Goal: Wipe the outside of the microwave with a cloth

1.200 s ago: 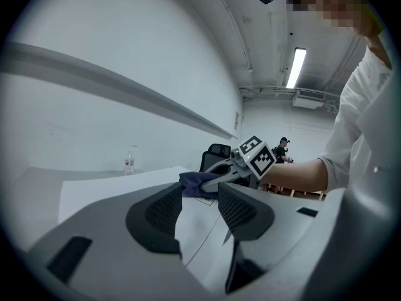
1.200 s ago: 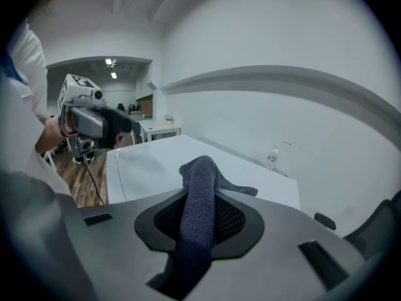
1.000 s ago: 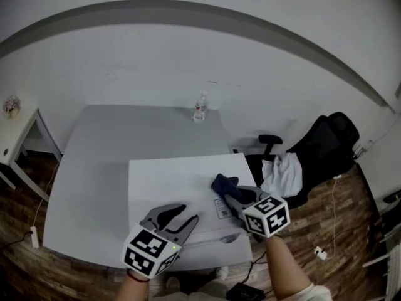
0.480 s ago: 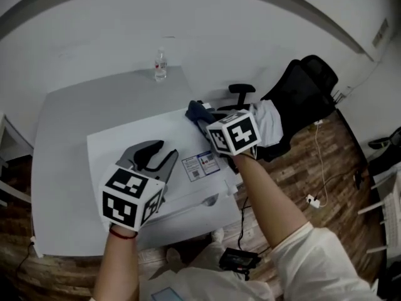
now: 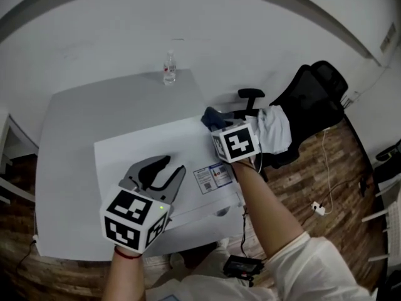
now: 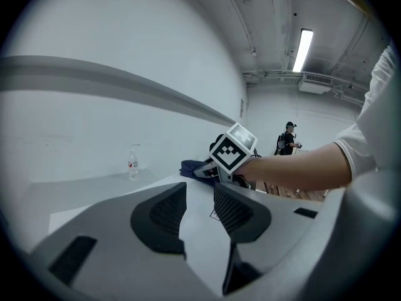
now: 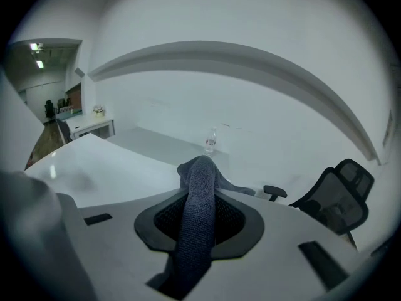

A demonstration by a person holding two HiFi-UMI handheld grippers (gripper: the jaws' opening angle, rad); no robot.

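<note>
On the left of the head view, the left gripper (image 5: 174, 165) hovered over the near part of the white microwave (image 5: 144, 146). Its jaws had just been closing a little, yet they stood apart with nothing between them. The microwave sat on a pale grey table (image 5: 69, 124), and a water bottle (image 5: 169, 68) stood at the table's far edge, its label too small to read. Towards the right of the microwave's top lay a printed sticker (image 5: 213, 175) with small blocks of colour, and none of its writing was legible. Beyond it, at the far right corner of the top, the dark blue cloth (image 5: 210, 116) was clamped in the right gripper (image 5: 219, 127), a thick fold of it running between the closed jaws. Further right stood a black office chair (image 5: 316, 99) with a white garment (image 5: 274, 127) draped on it. The wipe looked to be working along that right edge. To do it well, the cloth probably needed pressing flat rather than dragged as a bunch, in overlapping strokes across the top and then down the side and door. Passes over the sticker should be gentle, and the free gripper could steady the casing.
</note>
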